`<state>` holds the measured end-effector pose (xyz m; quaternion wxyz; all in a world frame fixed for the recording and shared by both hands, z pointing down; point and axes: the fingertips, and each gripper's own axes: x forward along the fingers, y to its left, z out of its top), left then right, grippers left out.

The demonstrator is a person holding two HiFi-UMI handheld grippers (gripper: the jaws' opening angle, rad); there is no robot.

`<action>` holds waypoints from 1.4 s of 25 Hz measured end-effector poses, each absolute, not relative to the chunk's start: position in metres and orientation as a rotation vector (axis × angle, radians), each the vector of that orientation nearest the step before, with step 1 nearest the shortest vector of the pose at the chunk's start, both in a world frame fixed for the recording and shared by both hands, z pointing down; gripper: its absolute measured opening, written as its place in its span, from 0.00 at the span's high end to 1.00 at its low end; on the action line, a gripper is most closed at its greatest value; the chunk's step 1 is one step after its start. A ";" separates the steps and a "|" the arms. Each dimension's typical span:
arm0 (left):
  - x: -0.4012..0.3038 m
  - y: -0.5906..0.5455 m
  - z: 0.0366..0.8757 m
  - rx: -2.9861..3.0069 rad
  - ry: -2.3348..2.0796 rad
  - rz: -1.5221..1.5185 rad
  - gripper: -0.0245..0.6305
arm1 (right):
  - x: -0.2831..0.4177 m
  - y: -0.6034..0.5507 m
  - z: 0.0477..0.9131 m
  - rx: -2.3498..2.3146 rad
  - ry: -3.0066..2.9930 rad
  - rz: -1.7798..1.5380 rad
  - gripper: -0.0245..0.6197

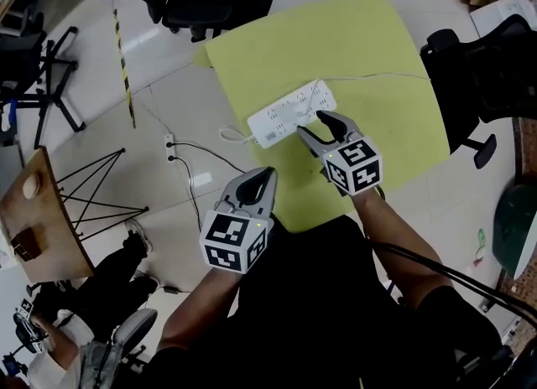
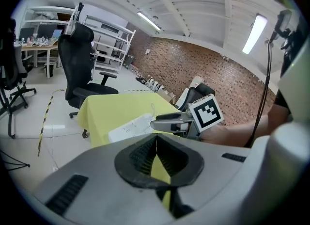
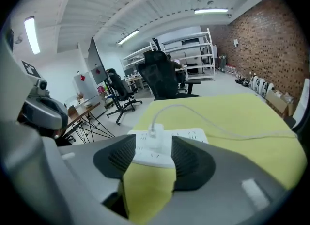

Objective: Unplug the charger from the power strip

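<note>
- The power strip [image 1: 292, 111] is laid on the yellow table [image 1: 369, 35], with the charger [image 3: 153, 133] plugged into it and its white cable [image 3: 209, 120] trailed to the right.
- The right gripper [image 1: 312, 125] is held with its jaws parted; the strip's near end is framed between them, and the charger is seen just beyond.
- The left gripper [image 1: 264, 179] is held closed and empty, nearer and to the left, apart from the strip.

No readable word, brand or number anywhere.
Marker cube [image 1: 233, 241] on left gripper [image 1: 267, 176], marker cube [image 1: 354, 165] on right gripper [image 1: 312, 124] — black-and-white square patterns only, no letters.
Power strip [image 1: 289, 112] — faint grey marks on white face, too small to read.
Red patch [image 3: 82, 77] on white cabinet [image 3: 80, 87], right gripper view: illegible.
</note>
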<state>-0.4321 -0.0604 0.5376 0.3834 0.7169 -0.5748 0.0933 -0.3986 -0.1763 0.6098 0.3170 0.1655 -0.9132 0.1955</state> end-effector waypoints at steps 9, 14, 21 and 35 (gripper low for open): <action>-0.437 -0.046 0.544 1.735 -1.514 0.222 0.95 | -0.429 -0.185 0.635 0.417 -2.396 0.409 0.72; -0.445 -0.036 0.541 1.704 -1.543 0.213 0.95 | -0.430 -0.187 0.631 0.428 -2.384 0.424 0.74; -0.446 -0.028 0.529 1.725 -1.568 0.197 0.95 | -0.427 -0.194 0.614 0.485 -2.395 0.390 0.74; -0.408 -0.009 0.497 1.947 -1.464 0.186 0.95 | -0.354 -0.159 0.549 0.618 -2.472 0.524 0.75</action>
